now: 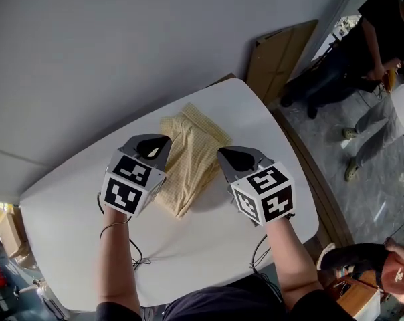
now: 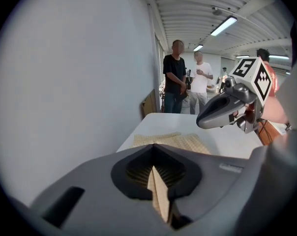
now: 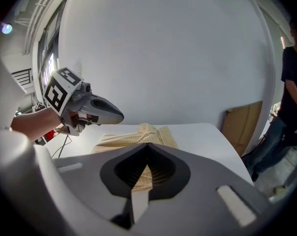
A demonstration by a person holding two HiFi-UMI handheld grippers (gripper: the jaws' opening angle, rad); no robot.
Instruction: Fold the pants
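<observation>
Slippage risk: my left gripper (image 1: 152,147) and right gripper (image 1: 238,158) pinch thin edges of the pants (image 1: 188,154); uneven lifting could free one.

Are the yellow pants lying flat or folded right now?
Folded over, not flat: the pants lie doubled and rumpled on the table, left gripper and right gripper each pinching an edge.

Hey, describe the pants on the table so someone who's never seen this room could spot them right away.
Find the white table with rounded corners beside the plain wall. Toward its far side lie the pants, a rumpled pale yellow checked cloth, with the left gripper and the right gripper each shut on their near edge. They are the only cloth on it.
</observation>
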